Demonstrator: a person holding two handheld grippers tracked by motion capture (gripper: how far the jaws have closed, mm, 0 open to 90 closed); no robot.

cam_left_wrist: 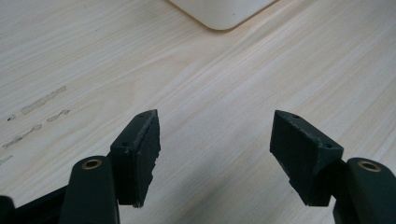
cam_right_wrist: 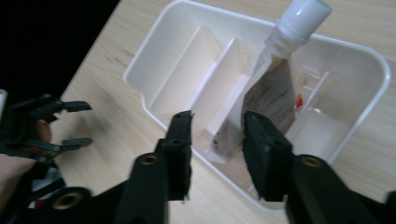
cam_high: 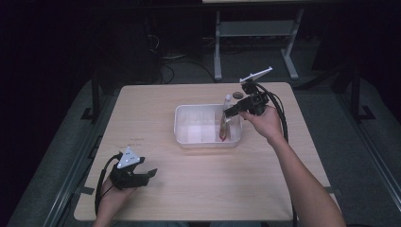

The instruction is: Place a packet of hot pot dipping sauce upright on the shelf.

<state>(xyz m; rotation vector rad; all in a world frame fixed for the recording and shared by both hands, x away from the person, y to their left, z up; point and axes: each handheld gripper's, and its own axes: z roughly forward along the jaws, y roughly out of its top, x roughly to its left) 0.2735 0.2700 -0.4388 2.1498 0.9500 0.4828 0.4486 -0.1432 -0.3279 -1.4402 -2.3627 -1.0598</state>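
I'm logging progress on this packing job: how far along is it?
Done: the spouted pouch stands inside the white divided bin, leaning on a divider. In hand: the right gripper sits at the pouch's lower end; whether it grips is unclear. Left: withdrawing it. The left gripper rests open over the table.

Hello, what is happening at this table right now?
A person works with a gripper in each hand. The right gripper is at a spouted pouch that stands tilted in the white divided tray; its jaws are on either side of the pouch's lower part, but a firm grip cannot be confirmed. The left gripper rests open over bare table.
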